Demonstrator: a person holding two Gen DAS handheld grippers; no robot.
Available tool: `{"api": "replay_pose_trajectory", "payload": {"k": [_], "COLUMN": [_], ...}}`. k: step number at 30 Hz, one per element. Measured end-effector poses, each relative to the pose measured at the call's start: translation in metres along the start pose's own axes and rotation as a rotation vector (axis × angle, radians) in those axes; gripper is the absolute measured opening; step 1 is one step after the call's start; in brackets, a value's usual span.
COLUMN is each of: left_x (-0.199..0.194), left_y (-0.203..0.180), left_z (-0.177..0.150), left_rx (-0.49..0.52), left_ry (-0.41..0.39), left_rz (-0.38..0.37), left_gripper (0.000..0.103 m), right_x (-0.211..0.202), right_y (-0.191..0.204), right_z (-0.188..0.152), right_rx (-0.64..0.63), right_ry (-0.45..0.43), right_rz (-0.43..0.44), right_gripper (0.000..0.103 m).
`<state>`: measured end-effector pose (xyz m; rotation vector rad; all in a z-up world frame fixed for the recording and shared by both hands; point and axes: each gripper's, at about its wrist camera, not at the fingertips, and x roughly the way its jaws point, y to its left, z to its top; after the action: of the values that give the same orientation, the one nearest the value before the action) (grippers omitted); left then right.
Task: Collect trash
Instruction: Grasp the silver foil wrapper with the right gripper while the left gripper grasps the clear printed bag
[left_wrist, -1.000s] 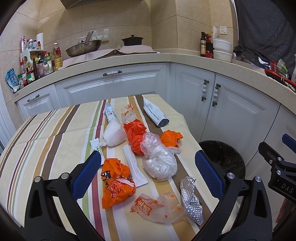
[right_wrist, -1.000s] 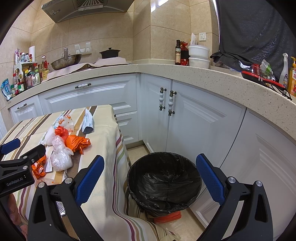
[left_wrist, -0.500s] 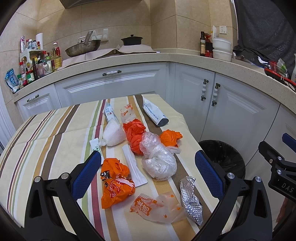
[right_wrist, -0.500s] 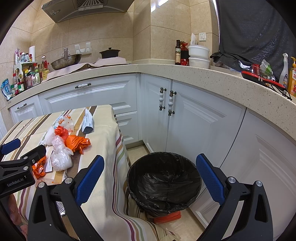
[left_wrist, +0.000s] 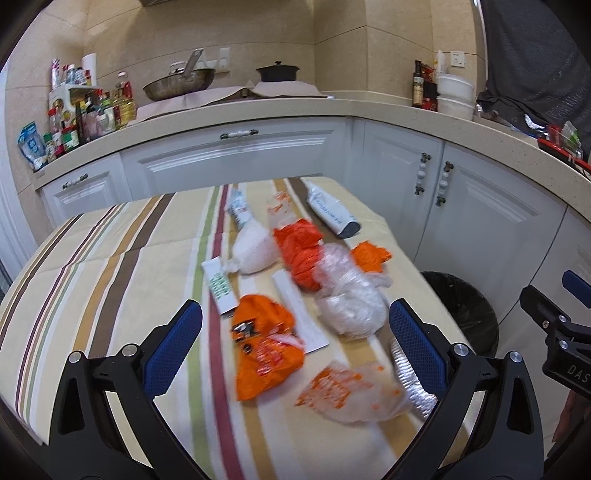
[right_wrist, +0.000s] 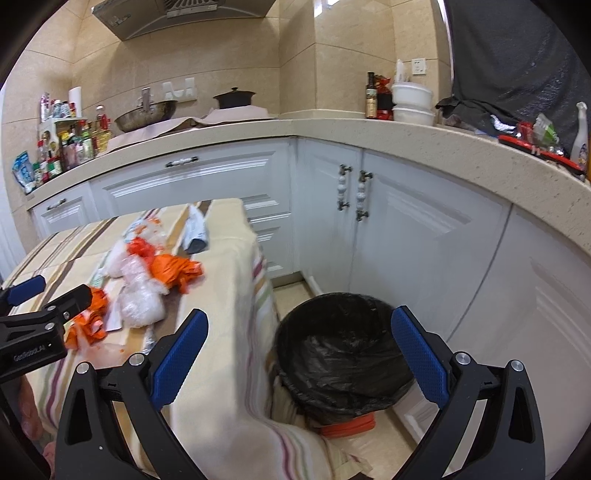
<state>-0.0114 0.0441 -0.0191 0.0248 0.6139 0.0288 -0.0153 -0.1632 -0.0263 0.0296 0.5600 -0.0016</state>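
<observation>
Trash lies on the striped tablecloth (left_wrist: 110, 258): an orange snack wrapper (left_wrist: 264, 350), a clear bag with orange print (left_wrist: 351, 391), a clear crumpled bag (left_wrist: 347, 299), an orange plastic bag (left_wrist: 301, 251), a silver foil piece (left_wrist: 410, 376) and a white pouch (left_wrist: 330, 212). My left gripper (left_wrist: 295, 343) is open and empty just above the orange wrapper. My right gripper (right_wrist: 299, 350) is open and empty, above the table's edge and the black-lined trash bin (right_wrist: 343, 354). The bin also shows in the left wrist view (left_wrist: 461, 310).
White cabinets (right_wrist: 406, 236) and a stone counter (right_wrist: 443, 147) wrap around the back and right. A wok (left_wrist: 177, 83), a black pot (left_wrist: 277, 72), bottles (left_wrist: 74, 122) and white bowls (left_wrist: 454, 96) stand on the counter. The bin stands on the floor beside the table's right edge.
Both grippers have moved a little forward and the views are now blurred. The left gripper has come closer to the orange wrapper. The trash has not moved.
</observation>
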Motion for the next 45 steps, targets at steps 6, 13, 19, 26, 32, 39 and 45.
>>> {"api": "replay_pose_trajectory", "payload": {"k": [6, 13, 19, 26, 32, 39, 45], "left_x": [-0.007, -0.016, -0.019, -0.02, -0.019, -0.023, -0.028], "left_y": [0.026, 0.044, 0.055, 0.061, 0.06, 0.056, 0.05], "left_z": [-0.014, -0.029, -0.04, -0.051, -0.054, -0.054, -0.055], "left_rx": [-0.017, -0.025, -0.043, -0.053, -0.06, -0.055, -0.047], "left_ry": [0.01, 0.012, 0.021, 0.042, 0.058, 0.047, 0.037], "left_rz": [0.038, 0.066, 0.065, 0.063, 0.043, 0.02, -0.013], "left_gripper": [0.099, 0.099, 0.098, 0.088, 0.087, 0.087, 0.087], "right_x": [0.001, 0.007, 0.011, 0.014, 0.014, 0.016, 0.02], "right_y": [0.025, 0.057, 0.072, 0.081, 0.083, 0.086, 0.091], "right_z": [-0.014, -0.027, -0.035, -0.046, -0.049, -0.051, -0.053], "right_rx": [-0.026, -0.087, -0.116, -0.137, -0.151, -0.15, -0.165], "right_ry": [0.025, 0.04, 0.04, 0.064, 0.085, 0.09, 0.098], "right_rz": [0.072, 0.143, 0.177, 0.206, 0.226, 0.249, 0.289], "right_gripper": [0.097, 0.097, 0.096, 0.092, 0.071, 0.059, 0.04]}}
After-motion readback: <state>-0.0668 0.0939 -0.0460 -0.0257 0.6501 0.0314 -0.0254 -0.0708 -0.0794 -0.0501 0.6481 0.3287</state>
